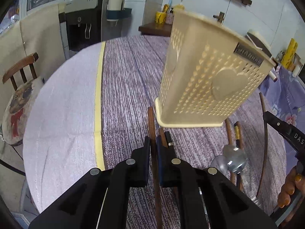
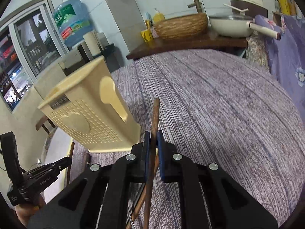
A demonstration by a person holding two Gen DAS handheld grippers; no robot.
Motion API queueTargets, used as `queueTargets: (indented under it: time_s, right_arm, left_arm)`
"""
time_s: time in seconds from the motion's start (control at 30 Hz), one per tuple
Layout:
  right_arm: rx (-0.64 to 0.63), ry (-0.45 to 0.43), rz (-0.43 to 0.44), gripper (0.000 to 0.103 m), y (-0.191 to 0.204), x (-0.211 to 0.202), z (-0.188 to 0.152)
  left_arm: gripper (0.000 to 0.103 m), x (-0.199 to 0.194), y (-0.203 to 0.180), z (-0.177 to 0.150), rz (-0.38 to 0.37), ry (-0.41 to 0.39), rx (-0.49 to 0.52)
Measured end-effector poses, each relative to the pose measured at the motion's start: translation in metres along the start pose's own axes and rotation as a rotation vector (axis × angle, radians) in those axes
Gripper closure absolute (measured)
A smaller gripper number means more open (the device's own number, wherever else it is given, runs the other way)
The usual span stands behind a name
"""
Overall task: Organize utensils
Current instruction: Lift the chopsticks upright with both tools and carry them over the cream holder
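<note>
A cream perforated utensil holder (image 1: 209, 80) with a heart on its side stands on the purple tablecloth (image 1: 124, 80); it also shows in the right wrist view (image 2: 91, 114). My left gripper (image 1: 153, 141) is shut on a brown wooden chopstick (image 1: 151, 122) just in front of the holder's base. My right gripper (image 2: 152, 136) is shut on another brown chopstick (image 2: 155, 114), to the right of the holder. More chopsticks (image 1: 231, 133) and a metal spoon (image 1: 234, 158) lie on the cloth right of my left gripper.
A wooden chair (image 1: 21, 70) stands at the table's left edge. A water dispenser (image 1: 83, 24) stands behind. A counter (image 2: 190, 43) with a woven basin (image 2: 181, 25) and a white pan (image 2: 232, 26) lies beyond the table.
</note>
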State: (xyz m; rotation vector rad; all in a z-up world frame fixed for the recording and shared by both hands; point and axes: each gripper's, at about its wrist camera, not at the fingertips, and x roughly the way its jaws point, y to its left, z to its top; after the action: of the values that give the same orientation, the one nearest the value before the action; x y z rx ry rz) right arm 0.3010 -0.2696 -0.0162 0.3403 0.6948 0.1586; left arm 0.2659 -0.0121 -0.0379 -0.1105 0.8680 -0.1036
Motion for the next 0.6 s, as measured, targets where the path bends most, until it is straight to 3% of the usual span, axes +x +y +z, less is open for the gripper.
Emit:
queueTargets:
  time_s: [0.37, 0.6]
  right_arm:
    - [-0.073, -0.194, 0.071, 0.095, 0.02, -0.079, 0.026]
    - [-0.129, -0.241, 0.101, 0.095, 0.033, -0.109, 0.033]
  left_arm:
    - [0.096, -0.075, 0.004, 0.025, -0.061, -0.203, -0.017]
    - [0.096, -0.11, 0.006, 0.03, -0.065, -0.3, -0.003]
